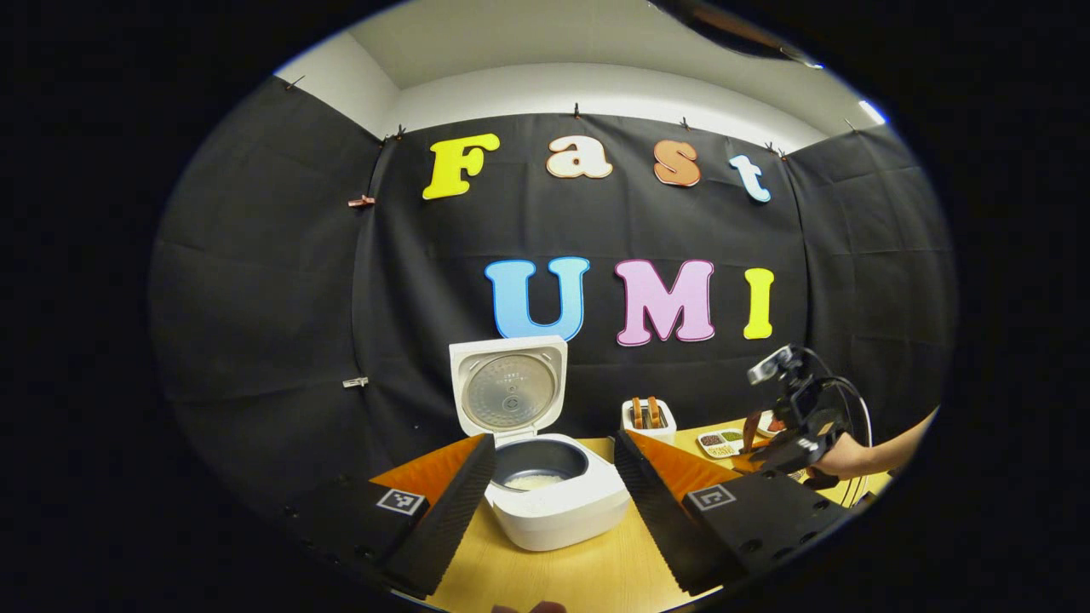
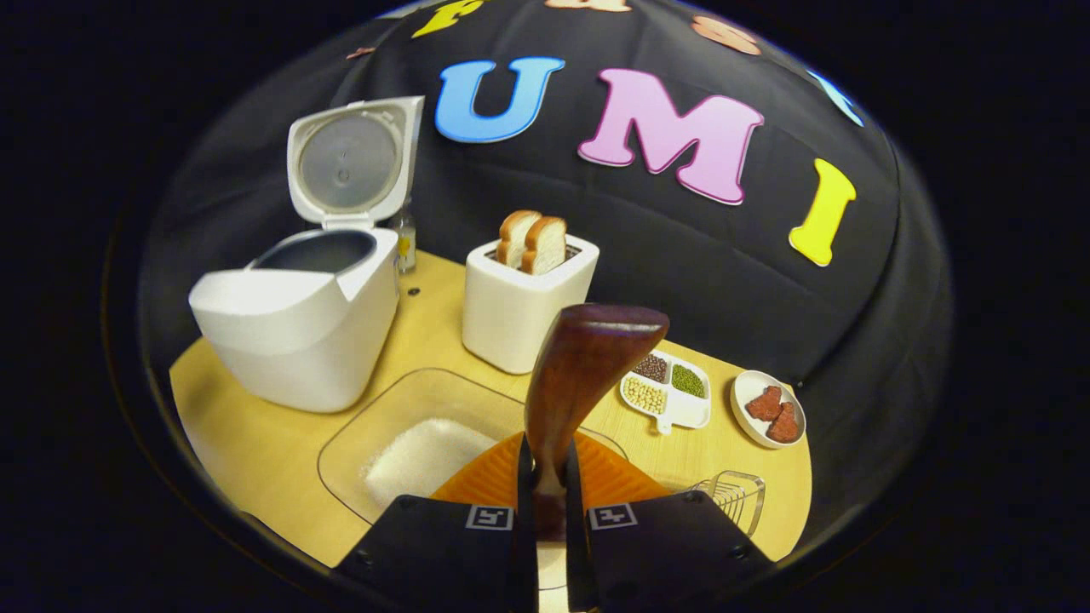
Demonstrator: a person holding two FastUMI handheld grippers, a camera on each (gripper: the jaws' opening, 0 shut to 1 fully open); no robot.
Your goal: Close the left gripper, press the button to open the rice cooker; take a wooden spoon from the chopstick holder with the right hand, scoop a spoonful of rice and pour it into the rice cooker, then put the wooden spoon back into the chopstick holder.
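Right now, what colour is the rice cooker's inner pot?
Dark grey, inside a white body; the inner pot shows best in the left gripper view.

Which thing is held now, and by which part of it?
The right claw holds the wooden spoon by its handle, bowl end up. The left claw is open and holds nothing.

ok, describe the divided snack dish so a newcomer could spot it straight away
Start at the white toaster with two bread slices, right of the open rice cooker in the right gripper view. Just right of the toaster on the wooden table lies the divided dish. Unlike the round plate beside it, it has three compartments: dark, green and pale beans.
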